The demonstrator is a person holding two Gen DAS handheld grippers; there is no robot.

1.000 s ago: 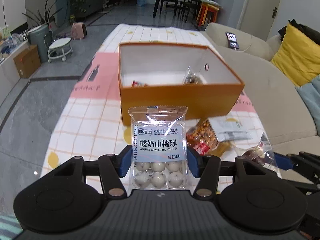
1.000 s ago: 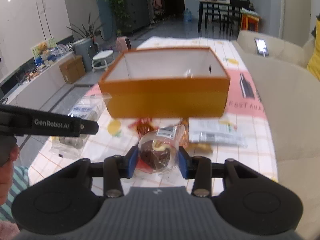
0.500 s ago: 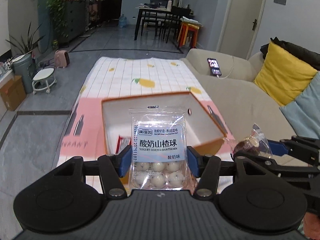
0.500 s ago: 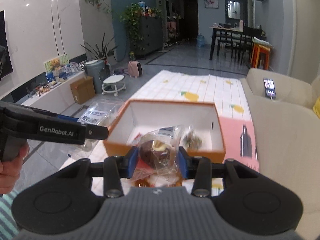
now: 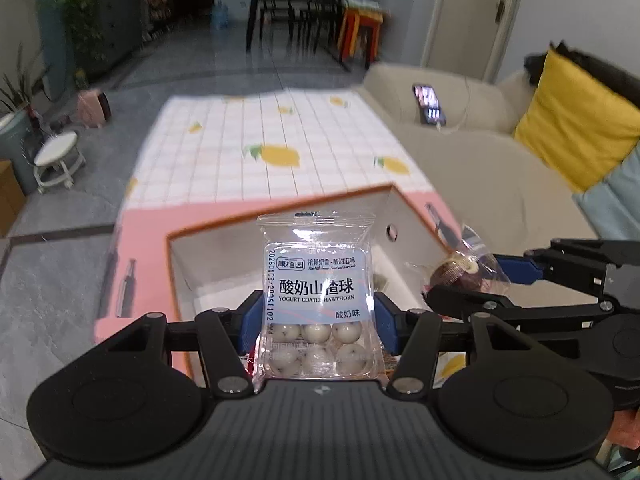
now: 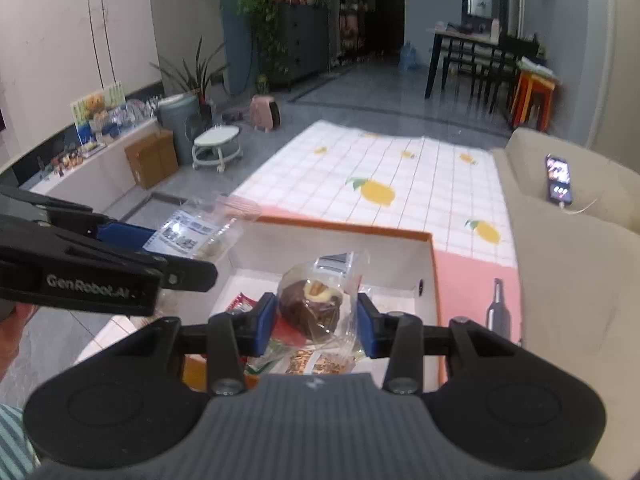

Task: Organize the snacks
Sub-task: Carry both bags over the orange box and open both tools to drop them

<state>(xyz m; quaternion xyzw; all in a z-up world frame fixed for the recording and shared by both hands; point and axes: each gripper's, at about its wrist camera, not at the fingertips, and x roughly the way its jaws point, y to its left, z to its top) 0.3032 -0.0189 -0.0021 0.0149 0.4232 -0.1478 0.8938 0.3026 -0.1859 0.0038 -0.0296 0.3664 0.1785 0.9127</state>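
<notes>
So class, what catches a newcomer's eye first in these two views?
The yogurt hawthorn ball packet, upright between the left gripper's jaws. Beside it the right gripper holds a wrapped chocolate cake. Both hang over the open orange box on the lemon-print cloth.

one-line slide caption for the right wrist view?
Right tool holds a wrapped chocolate cake above the open orange box; left tool alongside holds a clear snack packet.
</notes>
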